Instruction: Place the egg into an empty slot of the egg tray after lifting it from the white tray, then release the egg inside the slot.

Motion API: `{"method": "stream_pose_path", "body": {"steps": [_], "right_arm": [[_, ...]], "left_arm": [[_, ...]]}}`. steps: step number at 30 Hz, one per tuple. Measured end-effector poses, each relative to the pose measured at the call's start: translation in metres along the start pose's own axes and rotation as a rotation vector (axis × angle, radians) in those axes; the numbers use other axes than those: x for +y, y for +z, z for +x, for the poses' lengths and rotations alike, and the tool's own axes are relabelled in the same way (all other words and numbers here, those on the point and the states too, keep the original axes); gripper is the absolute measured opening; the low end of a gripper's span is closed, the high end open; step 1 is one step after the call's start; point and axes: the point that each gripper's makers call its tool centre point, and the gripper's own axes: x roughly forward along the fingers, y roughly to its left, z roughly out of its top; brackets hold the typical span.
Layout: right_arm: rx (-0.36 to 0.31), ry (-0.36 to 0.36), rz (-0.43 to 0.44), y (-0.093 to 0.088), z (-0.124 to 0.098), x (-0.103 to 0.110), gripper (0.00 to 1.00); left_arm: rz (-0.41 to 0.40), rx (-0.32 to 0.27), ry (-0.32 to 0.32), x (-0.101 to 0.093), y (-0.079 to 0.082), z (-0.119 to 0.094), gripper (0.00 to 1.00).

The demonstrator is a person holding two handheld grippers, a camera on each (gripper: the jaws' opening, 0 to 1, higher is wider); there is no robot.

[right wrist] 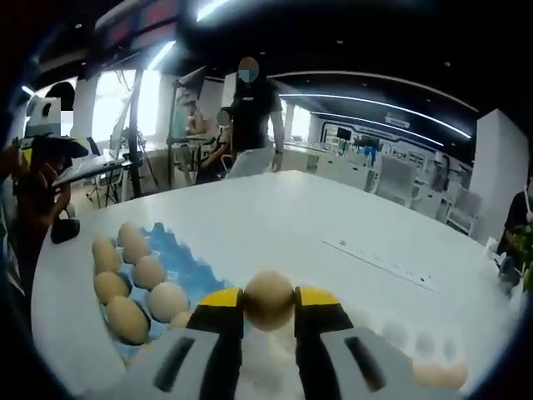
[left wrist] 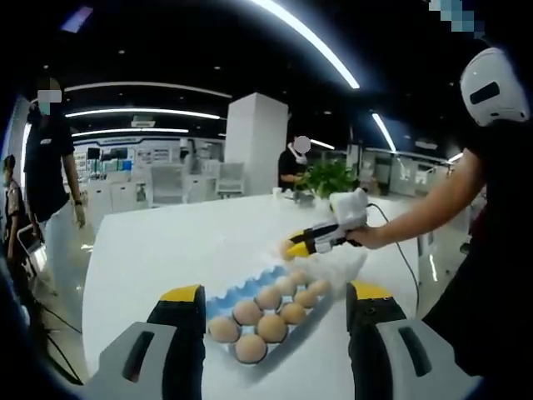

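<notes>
Gripping the egg (right wrist: 268,298) in my right tool (right wrist: 268,310), bottom centre, I risk cracking or dropping it short of the blue tray (right wrist: 187,262), lower left; left tool (left wrist: 275,310) hangs released.

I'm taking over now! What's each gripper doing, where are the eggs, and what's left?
Right gripper: shut on one egg, held above the white table, beside the blue egg tray.
Left gripper: open, holding nothing, pointed at the blue egg tray from above.
The blue egg tray already holds several eggs; bare blue slots show along one edge.
The white tray lies by the right gripper with at least one more egg in it.
Done: egg picked up.
Left: move it over an empty slot, lower it, open the fingers.
</notes>
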Motion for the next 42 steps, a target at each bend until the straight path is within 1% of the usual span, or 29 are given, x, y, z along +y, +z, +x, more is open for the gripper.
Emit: {"method": "stream_pose_path", "body": {"steps": [17, 29, 40, 42], "right_arm": [[-0.022, 0.057, 0.002, 0.014, 0.018, 0.028, 0.23], [-0.041, 0.104, -0.01, 0.028, 0.036, 0.057, 0.23], [-0.063, 0.153, -0.009, 0.045, 0.053, 0.088, 0.23], [-0.068, 0.155, -0.023, 0.048, 0.057, 0.094, 0.23]], "left_arm": [[-0.004, -0.001, 0.009, 0.004, -0.001, -0.004, 0.69], [-0.005, -0.001, 0.02, 0.008, -0.002, -0.009, 0.69], [-0.009, -0.003, 0.023, 0.009, -0.004, -0.012, 0.69], [-0.01, -0.003, 0.024, 0.01, -0.005, -0.012, 0.69]]}}
